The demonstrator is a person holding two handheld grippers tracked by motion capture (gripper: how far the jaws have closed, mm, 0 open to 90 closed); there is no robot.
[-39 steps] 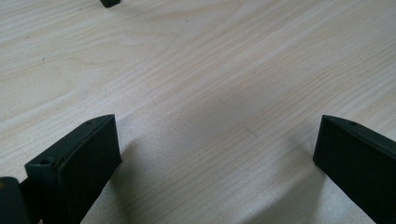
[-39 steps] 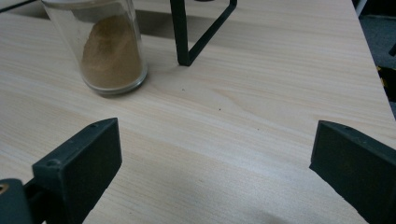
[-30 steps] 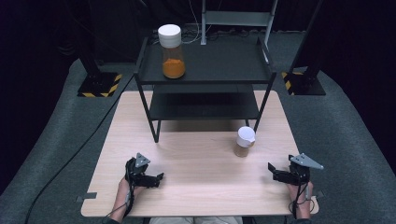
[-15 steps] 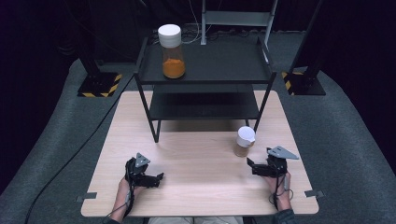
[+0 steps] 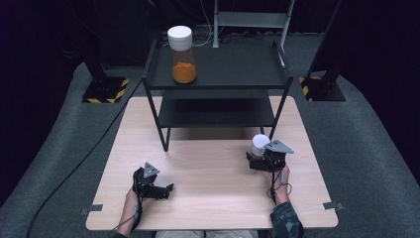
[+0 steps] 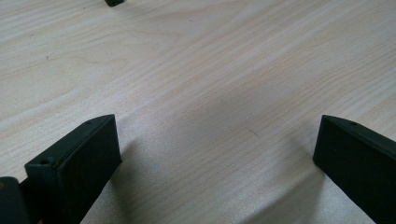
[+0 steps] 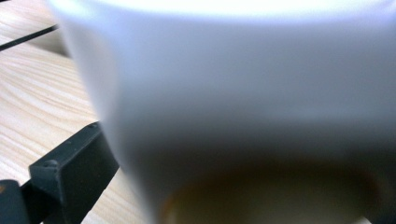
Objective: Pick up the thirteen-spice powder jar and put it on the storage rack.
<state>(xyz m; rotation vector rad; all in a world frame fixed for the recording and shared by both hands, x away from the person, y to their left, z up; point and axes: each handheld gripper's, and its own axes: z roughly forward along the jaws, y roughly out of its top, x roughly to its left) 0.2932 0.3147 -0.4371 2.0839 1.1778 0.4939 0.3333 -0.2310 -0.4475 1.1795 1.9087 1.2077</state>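
On pale grained wood, white-lidded jar (image 5: 259, 144), blurred, between right tongs (image 5: 257, 161)

lab/test rig | black curtains | hazard-striped stand bases (image 5: 105, 91) | grey floor mat (image 5: 361, 144)

Left tongs (image 5: 166, 188): black body, grey three-cornered plate on top, black cable trailing back along the forearm. Jaws are flat matte-black blocks, square-edged, a small screw hole near the tip. Right tongs (image 5: 253, 159): same black build, larger grey plate, thin black cable looping over the wrist. Dark patterned sleeve (image 5: 286, 223) on right forearm.
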